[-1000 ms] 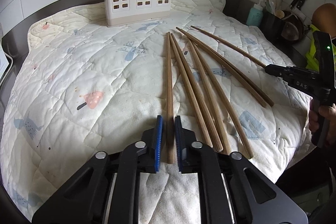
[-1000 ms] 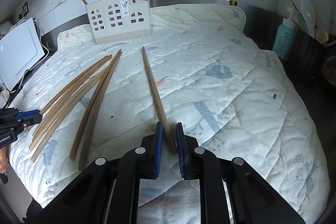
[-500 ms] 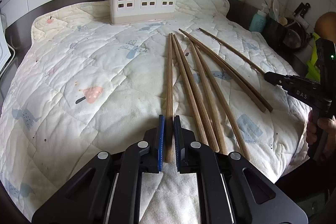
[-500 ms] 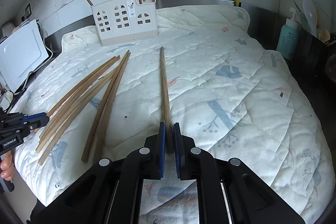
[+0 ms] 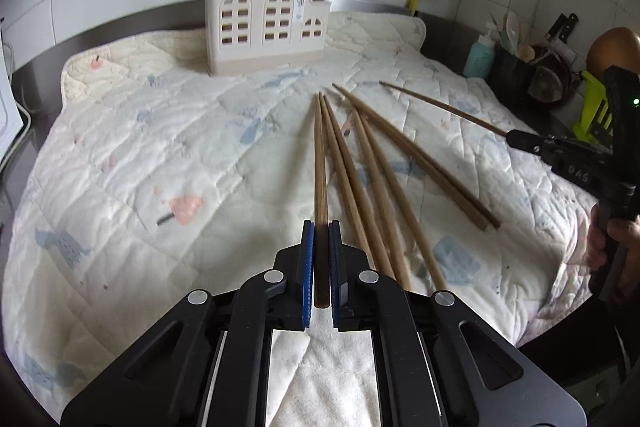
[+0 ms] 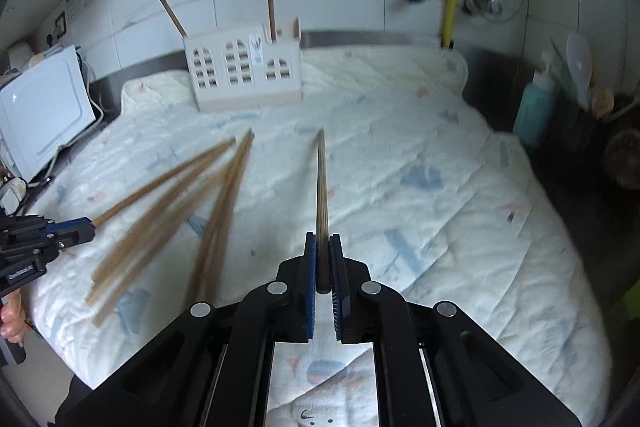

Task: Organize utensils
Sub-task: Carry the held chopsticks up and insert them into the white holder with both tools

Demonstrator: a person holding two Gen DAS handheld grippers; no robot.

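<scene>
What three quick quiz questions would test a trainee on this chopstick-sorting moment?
1. True or false: each gripper is shut on a chopstick.
2. How many chopsticks stand in the white holder? A) none B) two C) five
3. Fill in: the loose chopsticks lie on a quilted ____.

Key:
1. True. The left gripper clamps one chopstick, and the right gripper clamps another chopstick.
2. B. One stands near each end of the holder.
3. Cloth; it covers the counter.
</scene>
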